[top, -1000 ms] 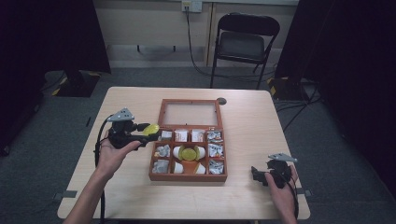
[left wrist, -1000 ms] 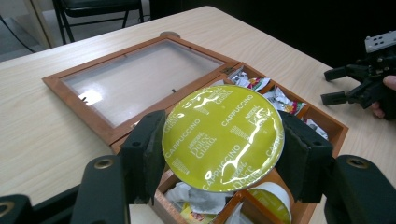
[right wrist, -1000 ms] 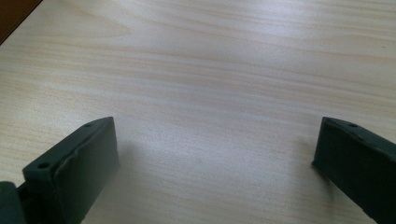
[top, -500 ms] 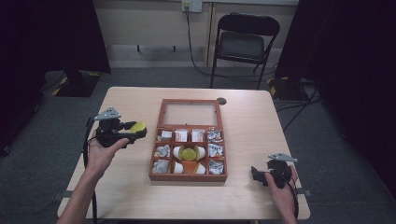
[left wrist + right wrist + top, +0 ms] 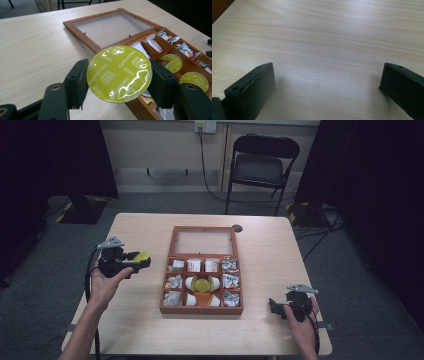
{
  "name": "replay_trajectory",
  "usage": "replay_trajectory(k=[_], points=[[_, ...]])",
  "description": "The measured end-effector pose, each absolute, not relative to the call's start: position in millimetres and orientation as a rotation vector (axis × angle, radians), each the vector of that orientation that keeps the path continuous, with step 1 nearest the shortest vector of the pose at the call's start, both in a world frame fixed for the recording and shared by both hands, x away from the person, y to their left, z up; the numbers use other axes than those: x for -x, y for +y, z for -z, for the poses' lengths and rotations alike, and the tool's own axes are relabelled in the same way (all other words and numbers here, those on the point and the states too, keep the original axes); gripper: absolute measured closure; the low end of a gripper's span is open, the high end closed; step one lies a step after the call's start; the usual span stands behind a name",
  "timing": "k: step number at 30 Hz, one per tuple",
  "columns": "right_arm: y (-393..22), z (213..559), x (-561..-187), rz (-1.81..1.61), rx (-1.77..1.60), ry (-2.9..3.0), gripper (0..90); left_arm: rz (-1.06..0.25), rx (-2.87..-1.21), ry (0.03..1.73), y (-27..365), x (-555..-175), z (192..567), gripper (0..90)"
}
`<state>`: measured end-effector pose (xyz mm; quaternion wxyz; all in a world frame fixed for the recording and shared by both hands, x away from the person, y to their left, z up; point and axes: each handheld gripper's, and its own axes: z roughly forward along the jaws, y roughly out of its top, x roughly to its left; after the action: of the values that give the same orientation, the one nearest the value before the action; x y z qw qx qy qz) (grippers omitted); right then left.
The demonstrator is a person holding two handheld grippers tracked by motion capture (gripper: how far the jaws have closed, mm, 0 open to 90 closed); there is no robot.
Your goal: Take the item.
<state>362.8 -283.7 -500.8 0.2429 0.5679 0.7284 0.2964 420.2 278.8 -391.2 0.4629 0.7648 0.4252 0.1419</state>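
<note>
- Carried further toward the desk's left edge since the earlier frames: yellow-green capsule point(image 5: 119, 73), now clear of the wooden box point(image 5: 202, 308) and over bare desk point(image 5: 145, 230).
- Clamped by its rim between the two black jaws of the left hand-held gripper point(image 5: 142, 259), foil lid facing the left gripper view's camera, "CAPPUCCINO" printed across it.
- Held above the desk surface, just left of the box, roughly level with the box's upper row of compartments.
- Inside the box, two more yellow-green capsules point(image 5: 194, 80) in the middle compartments, white cups beside them, small sachets point(image 5: 230, 265) in the outer compartments.
- Glass-paned lid point(image 5: 203, 241) lying open and flat behind the compartments, toward the far edge.
- Unmoved near the desk's front right corner: right hand-held gripper point(image 5: 273, 306), jaws spread wide apart, nothing between them, bare wood beneath in the right gripper view.
- Small dark round disc point(image 5: 237, 228) by the box's far right corner.
- Beyond the far edge, a black folding chair point(image 5: 260, 167) on grey floor.
</note>
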Motion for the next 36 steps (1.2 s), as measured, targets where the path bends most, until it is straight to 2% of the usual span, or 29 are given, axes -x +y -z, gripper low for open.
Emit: replay_trajectory(k=[1,11,25,36], points=[[-283.7,500.8,-362.8,-0.81,-1.553,1.991,0.0,-0.381,-1.9,1.051,278.6,-420.3,391.8,39.0],[-283.7,500.8,-362.9,-0.81,-1.552,1.991,0.0,-0.334,-1.903,1.119,283.1,-431.5,417.7,39.0],[-283.6,500.8,-363.0,-0.811,-1.553,1.99,0.0,-0.299,-2.021,1.188,278.7,-444.8,458.5,39.0],[-283.7,500.8,-363.3,-0.812,-1.552,1.992,0.0,-0.276,-2.105,1.174,267.8,-448.8,476.4,38.8]])
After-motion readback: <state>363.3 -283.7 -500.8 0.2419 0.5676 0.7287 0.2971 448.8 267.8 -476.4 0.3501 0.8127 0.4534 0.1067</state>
